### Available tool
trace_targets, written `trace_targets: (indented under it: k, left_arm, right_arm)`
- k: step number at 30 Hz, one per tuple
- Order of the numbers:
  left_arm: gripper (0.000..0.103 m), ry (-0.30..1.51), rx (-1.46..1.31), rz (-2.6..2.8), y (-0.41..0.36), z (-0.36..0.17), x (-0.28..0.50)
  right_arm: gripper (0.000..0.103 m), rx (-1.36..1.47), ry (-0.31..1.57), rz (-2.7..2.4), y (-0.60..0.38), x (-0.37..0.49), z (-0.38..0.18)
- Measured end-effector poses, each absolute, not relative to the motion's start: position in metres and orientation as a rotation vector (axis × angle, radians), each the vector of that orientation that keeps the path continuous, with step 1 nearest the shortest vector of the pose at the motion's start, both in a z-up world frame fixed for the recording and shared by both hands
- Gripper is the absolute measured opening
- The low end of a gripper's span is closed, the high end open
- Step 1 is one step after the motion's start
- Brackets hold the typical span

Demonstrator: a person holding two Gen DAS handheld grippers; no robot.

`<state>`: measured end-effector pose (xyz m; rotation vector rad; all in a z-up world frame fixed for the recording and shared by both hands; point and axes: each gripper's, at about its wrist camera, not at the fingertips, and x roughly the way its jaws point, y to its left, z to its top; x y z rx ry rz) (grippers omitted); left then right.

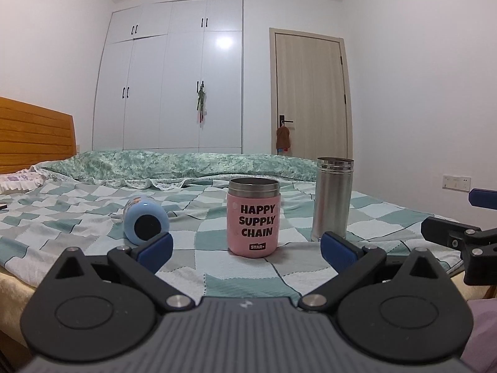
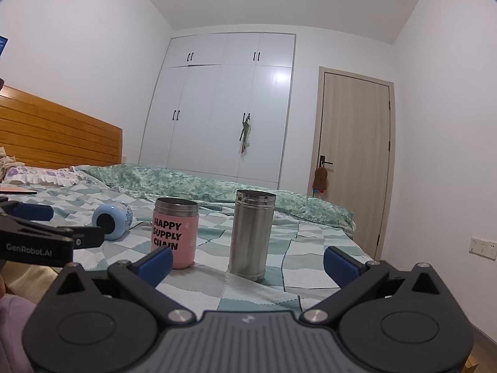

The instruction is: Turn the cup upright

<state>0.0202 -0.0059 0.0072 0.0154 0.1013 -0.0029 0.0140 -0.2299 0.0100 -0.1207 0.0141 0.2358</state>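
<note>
Blue cup (image 1: pixel 146 222) lying on its side on the bed (image 1: pixel 242 283), base facing me.

My left gripper (image 1: pixel 247 248) and right gripper (image 2: pixel 248 262) are both wide open, holding nothing. Pink cup (image 1: pixel 253 217) and steel cup (image 1: pixel 333 198) stand upright to the blue one's right.

bedsheet (image 1: pixel 242 279): teal, grey, white checks | tipped cup (image 1: pixel 146 222): pale blue, black base disc | pink cup (image 1: pixel 253 220): black lettering, steel rim | flask (image 1: pixel 333 197): bare silver | quilt (image 1: pixel 174 163): mottled green | headboard (image 1: pixel 34 136): orange wood | wardrobe (image 1: pixel 174 74): white, black handles | gripper pads (image 1: pixel 155 248): blue
</note>
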Motion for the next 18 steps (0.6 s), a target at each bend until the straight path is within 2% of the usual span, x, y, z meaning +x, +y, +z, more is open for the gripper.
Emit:
trace_targets:
  k: [18]
  left_arm:
    - [0.103,0.089,0.008,-0.010,-0.0055,0.0076,0.0168]
  right_arm:
    - [0.103,-0.126,0.016,0.236,-0.2276,0.0157,0.0085]
